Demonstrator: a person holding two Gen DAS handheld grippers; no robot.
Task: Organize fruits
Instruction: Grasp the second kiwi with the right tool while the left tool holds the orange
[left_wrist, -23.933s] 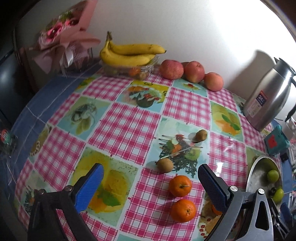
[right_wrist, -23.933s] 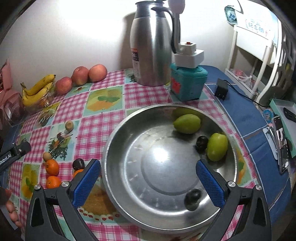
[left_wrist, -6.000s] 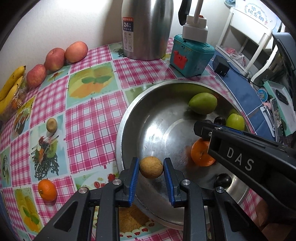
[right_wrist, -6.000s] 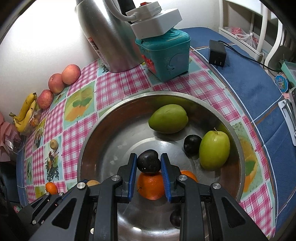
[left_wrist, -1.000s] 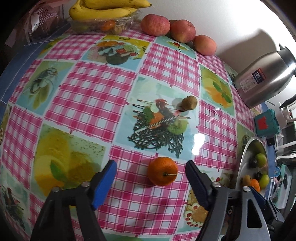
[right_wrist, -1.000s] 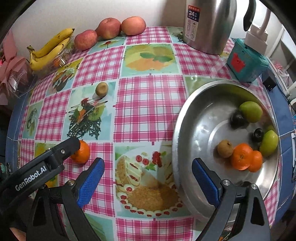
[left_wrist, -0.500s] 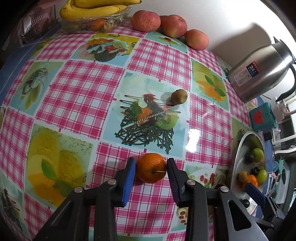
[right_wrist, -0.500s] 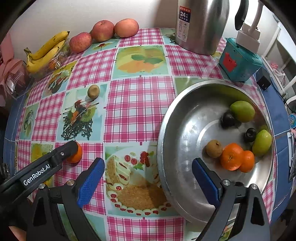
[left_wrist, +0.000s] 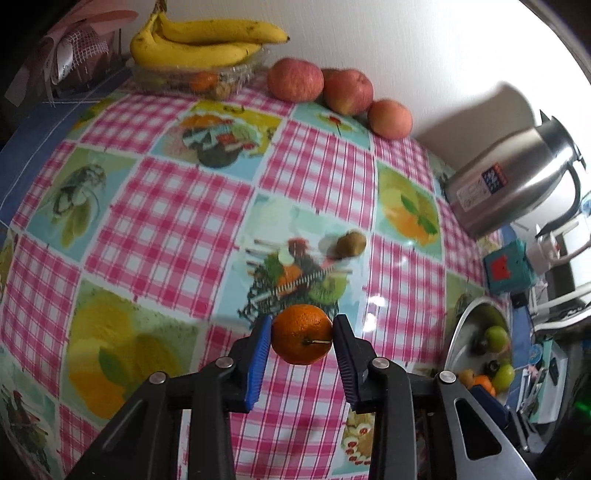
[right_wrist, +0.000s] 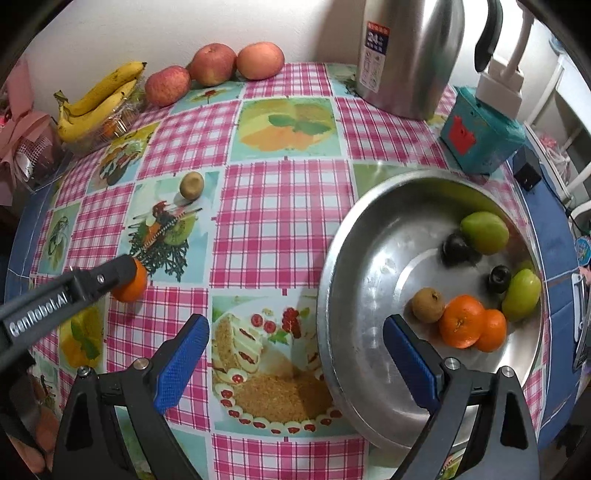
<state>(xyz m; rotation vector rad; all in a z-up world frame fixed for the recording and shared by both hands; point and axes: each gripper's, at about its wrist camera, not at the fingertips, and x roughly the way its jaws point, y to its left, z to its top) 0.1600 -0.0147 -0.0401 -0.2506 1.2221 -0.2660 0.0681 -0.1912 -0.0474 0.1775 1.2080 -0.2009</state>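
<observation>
A glossy oilcloth of pink gingham and printed fruit squares covers the table (right_wrist: 280, 206). Near its right edge sits a wide, round steel basin (right_wrist: 343, 258), its polished floor holding smooth green fruits, dark plums, a fuzzy brown kiwi and two dimpled oranges. A tall brushed-steel jug (right_wrist: 406, 55) stands at the back edge. The right gripper (right_wrist: 295, 354) hangs with blue ribbed pads spread wide, empty, above the basin's near rim. The left gripper (left_wrist: 302, 341) clamps a round, pebbly orange (left_wrist: 302, 339) near the table's front-left part.
</observation>
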